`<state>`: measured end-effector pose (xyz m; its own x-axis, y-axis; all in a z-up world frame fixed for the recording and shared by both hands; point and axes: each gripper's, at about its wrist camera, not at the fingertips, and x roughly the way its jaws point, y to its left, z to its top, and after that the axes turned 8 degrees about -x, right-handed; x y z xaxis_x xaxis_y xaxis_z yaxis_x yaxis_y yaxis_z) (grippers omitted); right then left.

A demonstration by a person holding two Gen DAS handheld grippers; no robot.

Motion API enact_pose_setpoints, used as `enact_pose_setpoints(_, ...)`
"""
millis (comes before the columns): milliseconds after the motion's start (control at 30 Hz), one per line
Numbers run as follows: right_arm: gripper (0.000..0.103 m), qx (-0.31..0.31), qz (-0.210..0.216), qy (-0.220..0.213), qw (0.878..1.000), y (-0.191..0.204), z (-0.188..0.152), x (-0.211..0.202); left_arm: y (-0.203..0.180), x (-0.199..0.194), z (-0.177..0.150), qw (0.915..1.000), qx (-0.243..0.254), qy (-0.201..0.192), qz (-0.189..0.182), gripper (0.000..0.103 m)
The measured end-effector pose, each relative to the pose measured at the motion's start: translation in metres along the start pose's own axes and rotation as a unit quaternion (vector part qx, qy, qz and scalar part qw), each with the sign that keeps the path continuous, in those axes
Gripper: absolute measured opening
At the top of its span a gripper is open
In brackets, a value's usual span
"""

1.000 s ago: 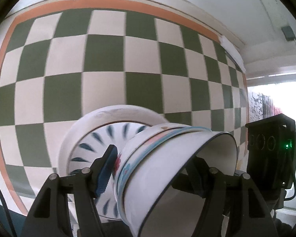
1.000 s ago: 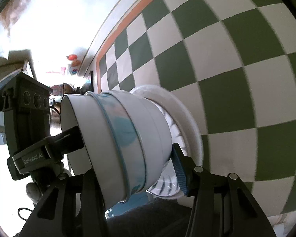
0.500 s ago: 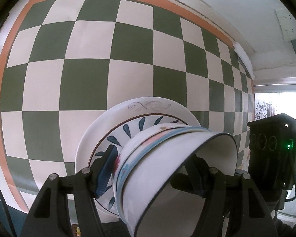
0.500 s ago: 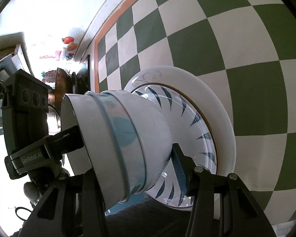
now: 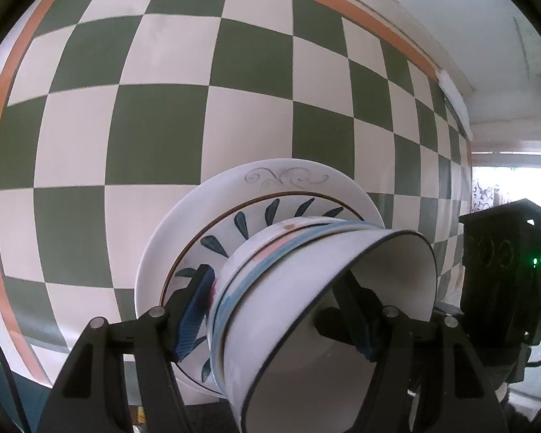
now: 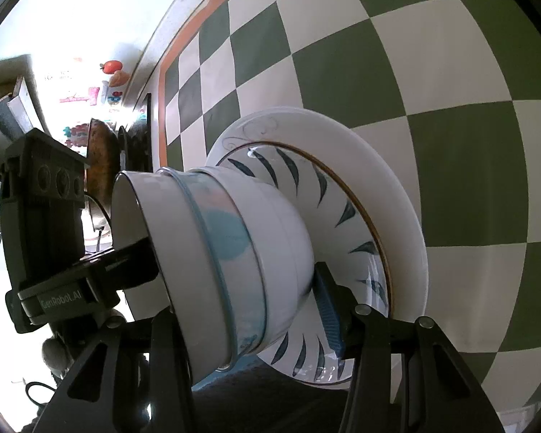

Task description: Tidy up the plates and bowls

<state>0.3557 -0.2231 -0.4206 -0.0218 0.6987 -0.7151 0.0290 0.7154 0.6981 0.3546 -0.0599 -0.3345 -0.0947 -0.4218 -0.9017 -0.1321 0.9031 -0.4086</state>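
Observation:
A stack of nested white bowls (image 5: pixel 306 310) sits on two stacked plates: a blue-leaf plate (image 5: pixel 234 231) on a larger white plate (image 5: pixel 285 176). My left gripper (image 5: pixel 274 310) is shut on the bowl stack, one finger outside, one inside the top bowl. My right gripper (image 6: pixel 249 306) is shut on the same bowls (image 6: pixel 234 252) from the opposite side. The plates (image 6: pixel 396 195) lie on the checkered cloth. Each gripper shows in the other's view as a black housing.
A green and white checkered tablecloth (image 5: pixel 162 115) with an orange border covers the table. The right gripper's housing (image 5: pixel 505 263) is at the right of the left view. Dark cookware (image 6: pixel 101 158) stands beyond the table's far edge.
The bowl stack came down with both grippers onto the plates; more of the plates shows around the bowls now. Both grips stay shut.

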Motion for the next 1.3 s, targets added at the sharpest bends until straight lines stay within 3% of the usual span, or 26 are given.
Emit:
enact_pose_setpoints(200, 0.051, -0.007, -0.017, 0.004, 1.0, 0.006, 0.001, -0.001, 0.004, -0.004, -0.005, 1.0, -0.001, 0.007, 0.0, 0.066)
enact_pose_setpoints(400, 0.053, -0.012, -0.038, 0.002, 0.999, 0.012, -0.001, -0.006, 0.005, -0.017, -0.012, 0.9998, 0.012, -0.014, -0.011, 0.082)
enact_pose_setpoints(567, 0.054, -0.029, -0.078, -0.012, 0.996, 0.022, -0.006, -0.02, 0.005, -0.042, -0.02, 0.9972, 0.03, -0.068, 0.004, 0.089)
enact_pose_setpoints(700, 0.074, -0.055, -0.131, -0.037, 0.989, 0.04, -0.019, -0.037, 0.002, -0.07, -0.034, 0.9865, 0.058, -0.149, 0.037, 0.092)
enact_pose_setpoints(800, 0.085, -0.074, -0.178, -0.067, 0.979, 0.058, -0.032, -0.052, 0.0, -0.087, -0.046, 0.9772, 0.08, -0.187, 0.06, 0.103)
enact_pose_setpoints(1033, 0.096, -0.096, -0.291, -0.167, 0.937, 0.104, -0.073, -0.094, -0.004, -0.11, -0.078, 0.9635, 0.105, -0.234, 0.077, 0.102)
enact_pose_setpoints(1133, 0.098, -0.1, -0.322, -0.207, 0.918, 0.122, -0.092, -0.112, -0.004, -0.122, -0.096, 0.9566, 0.103, -0.26, 0.083, 0.102)
enact_pose_setpoints(1200, 0.098, -0.105, -0.33, -0.22, 0.912, 0.132, -0.103, -0.121, -0.003, -0.13, -0.108, 0.9534, 0.097, -0.272, 0.087, 0.102)
enact_pose_setpoints(1300, 0.099, -0.116, -0.334, -0.235, 0.905, 0.147, -0.124, -0.133, -0.004, -0.145, -0.132, 0.9406, 0.098, -0.307, 0.107, 0.102)
